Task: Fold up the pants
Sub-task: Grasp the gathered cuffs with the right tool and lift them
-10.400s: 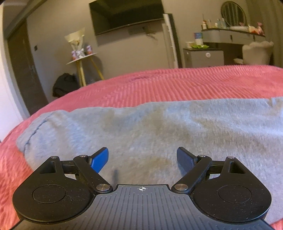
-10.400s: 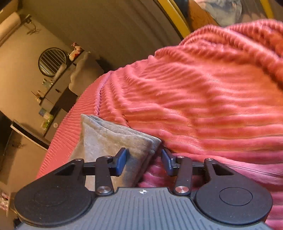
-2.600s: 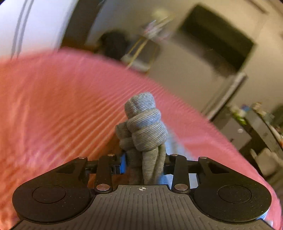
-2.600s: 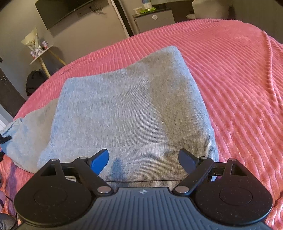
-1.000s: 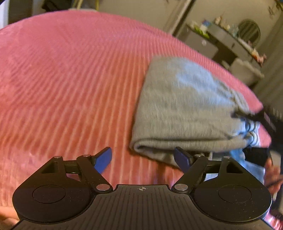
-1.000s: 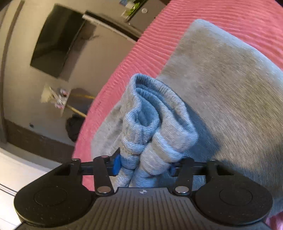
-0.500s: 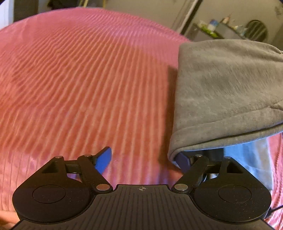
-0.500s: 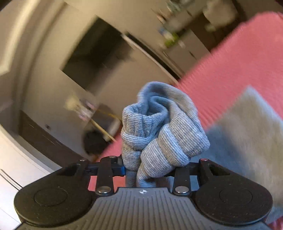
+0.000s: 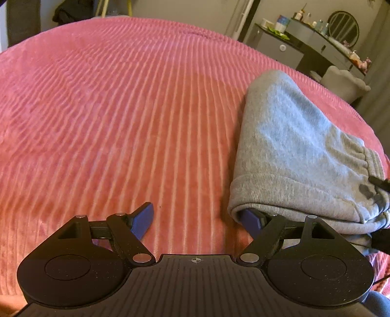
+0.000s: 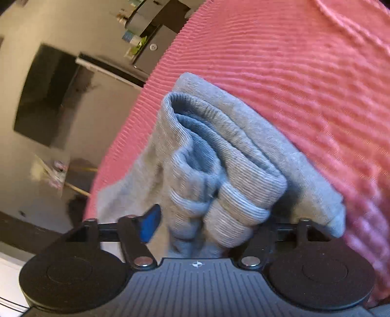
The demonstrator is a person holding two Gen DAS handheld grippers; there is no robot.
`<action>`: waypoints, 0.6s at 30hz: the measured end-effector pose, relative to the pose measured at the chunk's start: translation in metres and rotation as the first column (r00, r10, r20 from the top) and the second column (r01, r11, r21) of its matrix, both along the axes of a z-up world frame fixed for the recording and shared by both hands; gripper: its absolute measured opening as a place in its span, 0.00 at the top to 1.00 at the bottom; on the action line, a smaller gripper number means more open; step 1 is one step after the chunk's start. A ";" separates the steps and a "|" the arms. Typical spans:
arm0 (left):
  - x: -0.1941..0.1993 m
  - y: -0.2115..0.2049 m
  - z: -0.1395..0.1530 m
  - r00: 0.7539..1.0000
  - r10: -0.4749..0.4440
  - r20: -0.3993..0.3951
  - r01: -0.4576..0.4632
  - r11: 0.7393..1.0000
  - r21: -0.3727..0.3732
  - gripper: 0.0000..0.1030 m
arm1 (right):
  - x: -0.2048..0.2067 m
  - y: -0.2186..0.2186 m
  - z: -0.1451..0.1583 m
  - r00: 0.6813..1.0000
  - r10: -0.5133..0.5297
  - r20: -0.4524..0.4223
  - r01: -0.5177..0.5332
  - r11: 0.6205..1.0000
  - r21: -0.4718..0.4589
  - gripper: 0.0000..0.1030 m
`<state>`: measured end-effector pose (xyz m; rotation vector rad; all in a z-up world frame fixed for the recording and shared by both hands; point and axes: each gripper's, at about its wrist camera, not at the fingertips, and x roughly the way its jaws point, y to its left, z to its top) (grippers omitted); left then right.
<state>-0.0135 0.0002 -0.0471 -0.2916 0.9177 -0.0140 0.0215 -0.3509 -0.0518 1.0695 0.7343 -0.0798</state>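
Note:
The grey pants lie folded in a thick bundle on the pink ribbed bedspread, at the right of the left wrist view. My left gripper is open and empty; its right finger sits under the bundle's near left corner. In the right wrist view the bunched grey pants fill the space between the fingers of my right gripper. Its jaws stand wide apart, the left blue pad clear of the cloth, the right finger hidden under it.
The bedspread stretches to the left and far side. Beyond the bed stand a dresser with bottles and a round mirror, a wall TV and a small side table.
My right gripper has opened and lowered the bunched pants onto the bed. The bundle has settled flatter beside my left gripper, which stayed open.

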 end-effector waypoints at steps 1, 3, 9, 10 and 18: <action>-0.002 -0.001 0.000 1.000 -0.001 -0.002 0.001 1.000 0.004 0.20 | 0.001 -0.003 0.000 1.000 -0.002 0.000 0.002 1.000 0.004 0.27; -0.001 -0.001 -0.001 1.000 -0.002 -0.004 0.002 1.000 0.005 0.20 | 0.001 -0.005 -0.001 1.000 0.004 -0.001 -0.004 1.000 -0.011 0.25; 0.007 -0.001 -0.005 1.000 -0.001 -0.014 0.001 1.000 0.006 0.20 | -0.003 0.012 0.034 0.998 0.058 0.040 -0.049 0.980 -0.193 0.63; 0.007 -0.001 -0.004 1.000 -0.001 -0.015 0.001 1.000 0.007 0.20 | -0.003 0.014 0.042 0.996 0.069 0.058 -0.055 0.975 -0.215 0.63; 0.006 0.002 -0.004 1.000 0.000 -0.010 0.000 1.000 -0.008 0.18 | -0.003 0.029 0.095 0.975 0.125 0.185 -0.058 0.941 -0.332 0.64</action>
